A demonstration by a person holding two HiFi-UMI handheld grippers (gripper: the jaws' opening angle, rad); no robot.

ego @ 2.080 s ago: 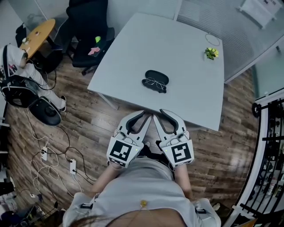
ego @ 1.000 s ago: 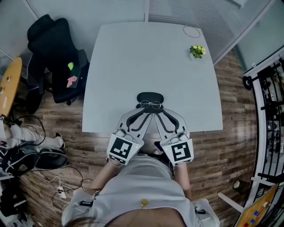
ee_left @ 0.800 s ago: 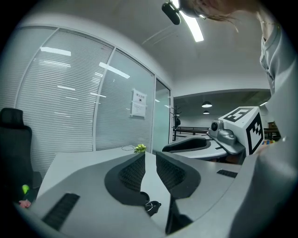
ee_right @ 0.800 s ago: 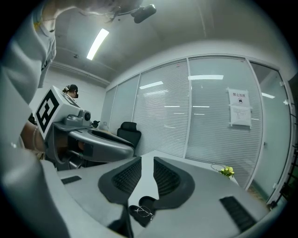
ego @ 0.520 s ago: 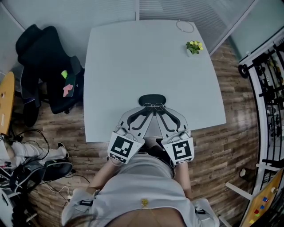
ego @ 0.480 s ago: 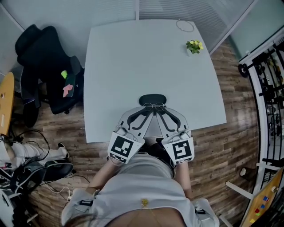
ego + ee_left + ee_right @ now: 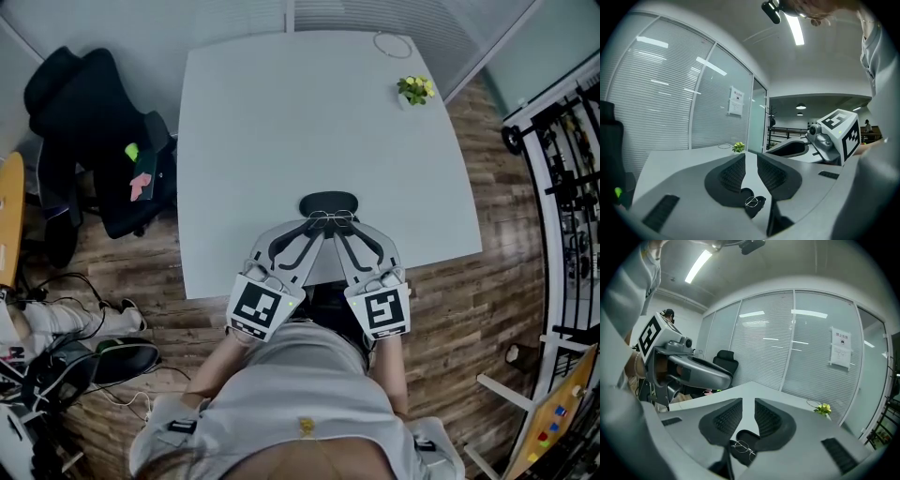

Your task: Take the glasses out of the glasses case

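A black glasses case lies open near the front edge of the grey table. Thin wire-framed glasses rest on its near half. Both grippers point at it side by side. The left gripper has its tips just left of the glasses, the right gripper just right of them. In the left gripper view the glasses show below the left gripper, whose pads stand a little apart with nothing between. The right gripper looks the same above the glasses.
A small potted plant and a thin wire ring sit at the table's far right corner. A black office chair stands left of the table. Glass walls with blinds lie behind, metal racks at the right.
Two seconds ago both grippers hung over the floor, short of the table. Their tips now flank the glasses on the case. In the last second they crept slightly forward and down.
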